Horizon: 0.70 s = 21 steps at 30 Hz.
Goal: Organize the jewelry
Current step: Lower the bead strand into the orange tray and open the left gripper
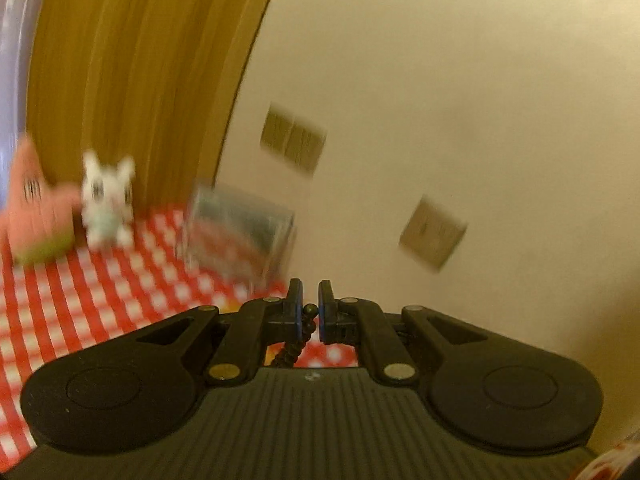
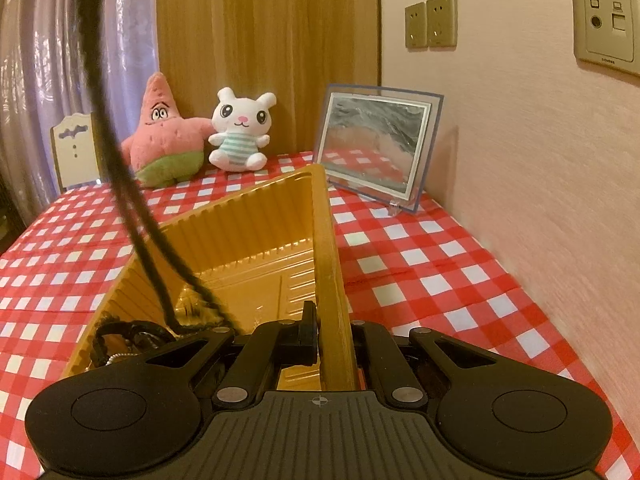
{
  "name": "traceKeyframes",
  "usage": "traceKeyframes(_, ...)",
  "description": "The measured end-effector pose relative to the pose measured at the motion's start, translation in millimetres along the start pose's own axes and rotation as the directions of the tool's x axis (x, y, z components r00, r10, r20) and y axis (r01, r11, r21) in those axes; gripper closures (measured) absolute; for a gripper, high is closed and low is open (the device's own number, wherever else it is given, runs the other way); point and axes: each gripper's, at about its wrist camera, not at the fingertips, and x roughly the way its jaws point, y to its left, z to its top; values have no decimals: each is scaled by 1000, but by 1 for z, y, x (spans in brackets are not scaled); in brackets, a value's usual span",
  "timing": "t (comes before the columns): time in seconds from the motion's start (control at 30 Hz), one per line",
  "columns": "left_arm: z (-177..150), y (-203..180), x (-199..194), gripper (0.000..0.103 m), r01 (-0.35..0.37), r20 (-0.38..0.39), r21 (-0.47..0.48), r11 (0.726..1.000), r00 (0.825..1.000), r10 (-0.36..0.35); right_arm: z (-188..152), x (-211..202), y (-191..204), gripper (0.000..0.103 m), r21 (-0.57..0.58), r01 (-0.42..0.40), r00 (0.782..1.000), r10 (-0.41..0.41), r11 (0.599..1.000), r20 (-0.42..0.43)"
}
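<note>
Red-and-white checked cloth [image 2: 420, 264] covers the desk, which runs up to a pale wall on the right and a wooden panel at the back.

Nearest the right tool [image 2: 320, 334] is a gold plastic tray [image 2: 248, 240], ribbed on its walls. The tool's jaws are closed on the tray's right-hand wall, one finger inside and one outside. Just left of the tool, on the tray floor, lies a heap of dark jewelry [image 2: 132, 334] with a small silver bead chain. A dark beaded necklace [image 2: 120, 168] hangs down from above at upper left into the tray, crossing the view ahead of the tool.

In the blurred left wrist view, the left tool [image 1: 310, 310] is pinched on that necklace's dark beads [image 1: 298, 338], which trail down between its fingers.

Beyond the tray, ahead and right, stands a clear-framed picture [image 2: 376, 144]. Further back to the left sit a white bunny plush [image 2: 240, 132] and a pink starfish plush [image 2: 164, 136], touching. Wall sockets [image 2: 431, 21] are mounted above.
</note>
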Motion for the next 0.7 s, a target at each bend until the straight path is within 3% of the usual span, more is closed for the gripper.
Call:
traceKeyframes(0.13,-41,23,38,97,-19,-116,-69,997,993,11,0,0,0,99,0,0,1000,0,1000,0)
traceKeyframes(0.27,-74,52,73,97,-65,-218,-137,988,975,34,-1,1,-1,99,1,2,1000,-2,1000,-1)
traceKeyframes(0.43,-110,58,96,97,-101,-309,-131,986,949,56,-3,1,-2,99,1,5,1000,-5,1000,-3)
traceKeyframes(0.7,-121,68,104,82,-148,-330,-109,983,938,105,-4,0,-2,99,2,14,1000,-14,1000,-4)
